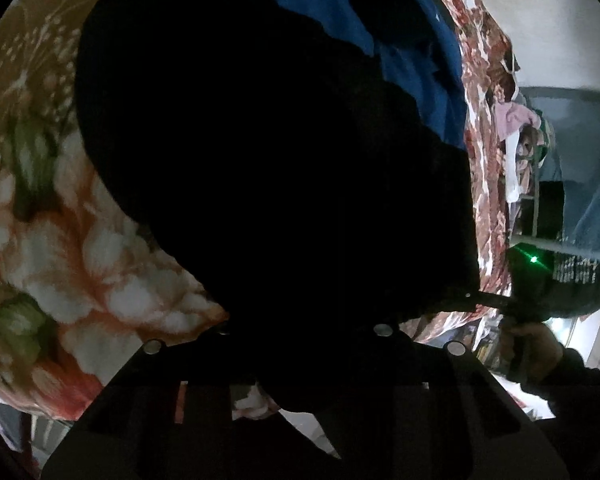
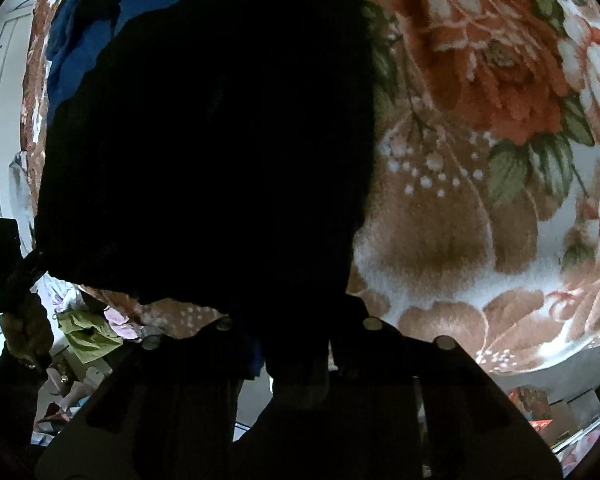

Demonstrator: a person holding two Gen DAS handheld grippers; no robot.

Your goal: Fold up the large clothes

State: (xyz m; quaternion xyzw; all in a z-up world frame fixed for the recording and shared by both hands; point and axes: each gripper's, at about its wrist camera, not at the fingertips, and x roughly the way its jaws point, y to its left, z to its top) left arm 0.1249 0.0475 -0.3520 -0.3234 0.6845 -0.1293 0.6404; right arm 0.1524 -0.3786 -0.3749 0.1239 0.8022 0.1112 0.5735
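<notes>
Black garment (image 1: 260, 160) filling both views, left gripper (image 1: 300, 344) and right gripper (image 2: 296, 344) jaws narrowed onto its edge, floral blanket (image 2: 480, 140) at 3 o'clock, blue cloth (image 1: 400, 40) at 12.

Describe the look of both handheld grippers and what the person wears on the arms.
Both grippers are black: the left gripper and right gripper each show a wide flat body with round silver studs along its front edge. The hand has a dark sleeve at the wrist. No cables show.

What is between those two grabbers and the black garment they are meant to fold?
Nothing visible. The black garment bunches right into the left gripper and the right gripper, which appear shut on it, above the floral blanket.
</notes>
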